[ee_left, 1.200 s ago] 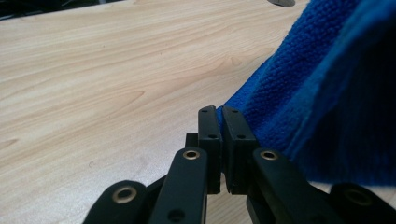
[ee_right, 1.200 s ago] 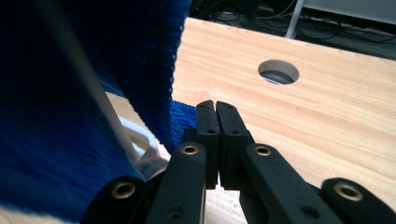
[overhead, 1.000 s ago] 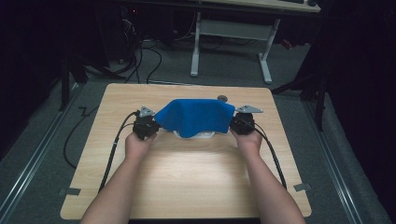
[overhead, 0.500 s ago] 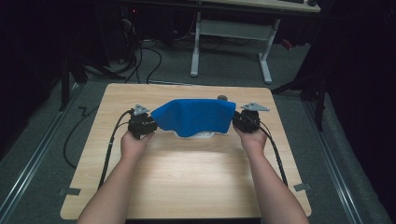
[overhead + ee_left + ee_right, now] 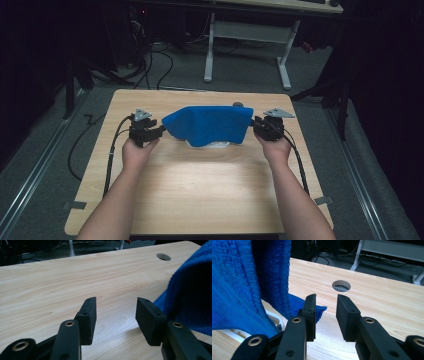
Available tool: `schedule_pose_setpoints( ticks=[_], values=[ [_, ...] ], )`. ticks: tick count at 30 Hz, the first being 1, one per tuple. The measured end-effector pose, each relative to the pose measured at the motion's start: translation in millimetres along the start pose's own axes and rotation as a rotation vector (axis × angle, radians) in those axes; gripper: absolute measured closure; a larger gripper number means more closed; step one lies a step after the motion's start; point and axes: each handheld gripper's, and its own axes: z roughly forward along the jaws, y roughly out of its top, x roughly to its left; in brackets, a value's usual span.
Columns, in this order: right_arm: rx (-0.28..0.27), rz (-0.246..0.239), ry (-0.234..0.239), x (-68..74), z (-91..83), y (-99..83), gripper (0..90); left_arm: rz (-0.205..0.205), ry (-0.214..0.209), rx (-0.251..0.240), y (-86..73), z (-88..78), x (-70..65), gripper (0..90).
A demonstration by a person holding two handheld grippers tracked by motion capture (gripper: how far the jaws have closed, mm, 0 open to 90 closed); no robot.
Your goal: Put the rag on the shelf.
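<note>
A blue cloth [image 5: 207, 125] lies draped over a white object [image 5: 216, 145] at the middle of the table, hiding most of it. My left gripper [image 5: 161, 131] sits just off the cloth's left end; its jaws have just been opening and stand open [image 5: 115, 302] with only bare wood between them, the blue cloth [image 5: 192, 290] beside the right jaw. My right gripper [image 5: 252, 126] is at the cloth's right end; its jaws have also just been opening and stand open [image 5: 326, 298] with nothing between them. The blue cloth [image 5: 237, 285] hangs to their left over the white object [image 5: 272, 315].
The wooden table [image 5: 200, 190] has a round cable hole [image 5: 237, 104] behind the cloth, also seen as a hole [image 5: 341, 286] ahead of the right jaws. A white desk frame [image 5: 247, 45] and cables stand on the dark floor beyond.
Both grippers were shut on the cloth's ends; they have opened and drawn a little outward, away from it. The cloth now rests on its own over the white object.
</note>
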Motion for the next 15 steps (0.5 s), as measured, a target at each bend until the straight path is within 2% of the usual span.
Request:
schedule_pose_setpoints(
  ticks=[15],
  values=[
    [-0.008, 0.002, -0.040, -13.2, -13.7, -5.4, 66.6, 0.000, 0.036, 0.001, -7.1, -11.3, 9.3, 50.6]
  ],
)
